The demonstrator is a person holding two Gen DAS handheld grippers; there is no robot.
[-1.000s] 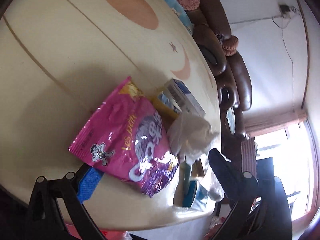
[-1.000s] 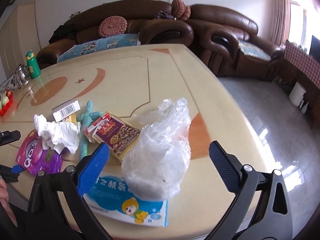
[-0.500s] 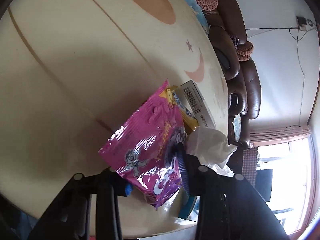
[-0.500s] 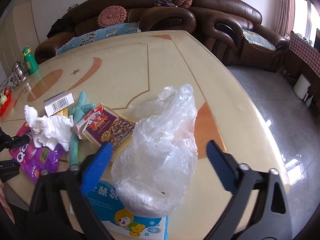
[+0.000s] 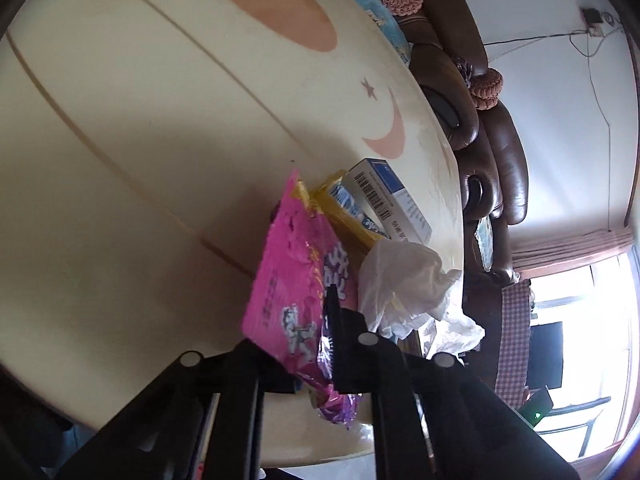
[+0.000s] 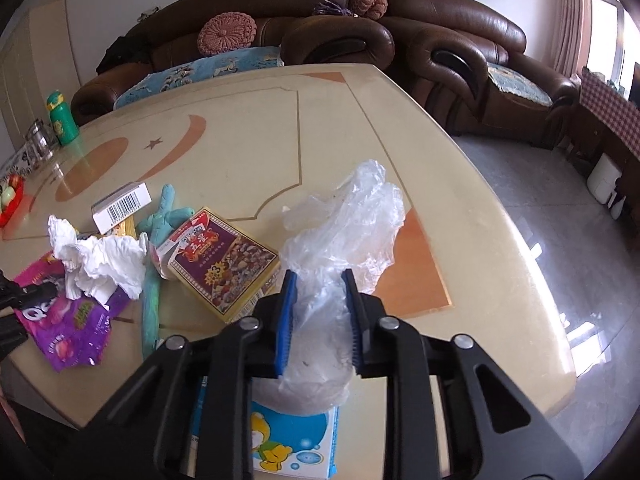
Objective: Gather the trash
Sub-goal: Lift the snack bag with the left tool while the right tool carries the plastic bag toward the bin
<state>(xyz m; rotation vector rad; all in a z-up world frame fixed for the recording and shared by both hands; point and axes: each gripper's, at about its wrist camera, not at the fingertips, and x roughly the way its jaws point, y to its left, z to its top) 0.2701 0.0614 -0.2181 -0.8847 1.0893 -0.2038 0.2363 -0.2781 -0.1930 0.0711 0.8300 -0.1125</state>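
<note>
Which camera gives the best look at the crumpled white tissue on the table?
The right wrist view: the crumpled white tissue shows whole, lying partly on the purple snack wrapper. In the left wrist view the tissue is partly cut off behind the wrapper.

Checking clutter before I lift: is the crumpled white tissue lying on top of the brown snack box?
No: in the right wrist view the crumpled white tissue rests on the pink-purple candy wrapper, left of the brown snack box.
</note>
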